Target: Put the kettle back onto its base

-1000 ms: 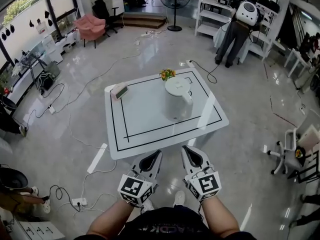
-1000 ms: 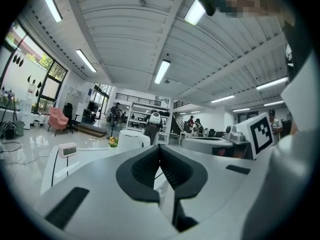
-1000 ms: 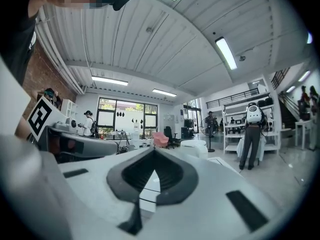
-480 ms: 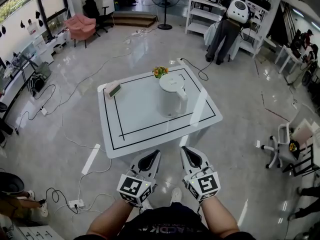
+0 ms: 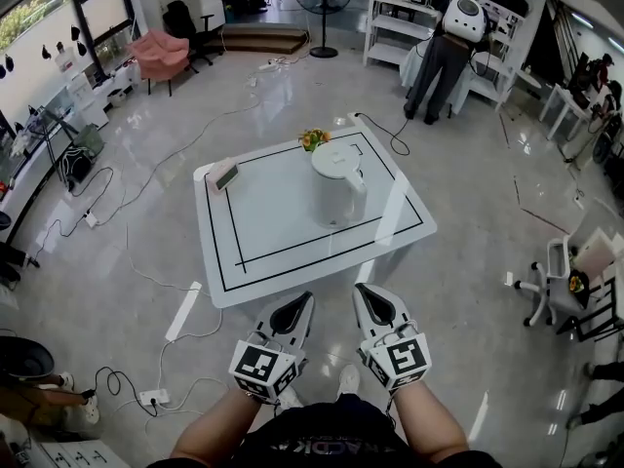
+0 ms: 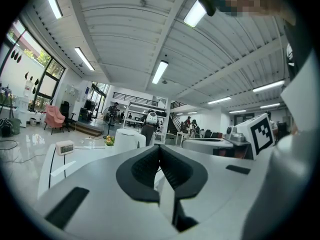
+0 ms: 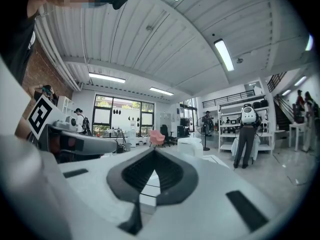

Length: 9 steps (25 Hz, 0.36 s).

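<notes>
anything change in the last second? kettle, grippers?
Nothing moved, nothing was taken hold of or let go; only the head view shifted slightly. The kettle stays upright on the table. The left gripper and right gripper stay short of the table, jaws shut and empty.

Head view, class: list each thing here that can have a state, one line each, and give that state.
kettle: upright on the table, lid down, nothing holding it.
left gripper: shut, empty, short of the table's near edge.
right gripper: shut, empty, short of the table's near edge.
small clock: standing at the table's far left corner.
</notes>
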### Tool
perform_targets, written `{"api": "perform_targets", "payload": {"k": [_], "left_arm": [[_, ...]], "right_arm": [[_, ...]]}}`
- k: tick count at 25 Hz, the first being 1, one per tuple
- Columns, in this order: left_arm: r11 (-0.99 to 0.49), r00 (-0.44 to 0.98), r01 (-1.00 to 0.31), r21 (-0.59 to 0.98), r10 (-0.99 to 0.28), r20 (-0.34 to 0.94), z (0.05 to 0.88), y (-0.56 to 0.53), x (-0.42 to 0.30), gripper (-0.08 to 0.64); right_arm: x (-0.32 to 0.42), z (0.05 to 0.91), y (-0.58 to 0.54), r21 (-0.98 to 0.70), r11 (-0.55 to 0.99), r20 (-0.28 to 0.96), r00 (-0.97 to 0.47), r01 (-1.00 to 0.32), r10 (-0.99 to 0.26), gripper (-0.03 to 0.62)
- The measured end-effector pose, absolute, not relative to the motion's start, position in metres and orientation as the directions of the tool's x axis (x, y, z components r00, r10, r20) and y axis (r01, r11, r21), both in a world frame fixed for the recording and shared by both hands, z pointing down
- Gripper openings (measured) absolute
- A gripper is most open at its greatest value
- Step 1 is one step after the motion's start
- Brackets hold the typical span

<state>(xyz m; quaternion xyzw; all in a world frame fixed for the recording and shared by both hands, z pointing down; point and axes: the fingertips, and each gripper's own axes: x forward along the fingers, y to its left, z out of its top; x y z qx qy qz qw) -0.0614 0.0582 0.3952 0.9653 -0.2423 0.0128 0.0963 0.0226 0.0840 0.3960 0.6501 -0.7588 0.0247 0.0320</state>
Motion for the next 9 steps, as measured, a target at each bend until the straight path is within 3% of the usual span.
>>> {"api": "perform_targets", "payload": {"k": [9], "left_arm": [[-0.863,0.88,-0.475,0.173,-0.47,0.074,0.3918,0.0581,-0.0589,0.005]], "right_arm": [[0.0267,0.3942,0.0836,0.009,0.155,0.077,-0.154,-0.988,-0.985,0.0]]}}
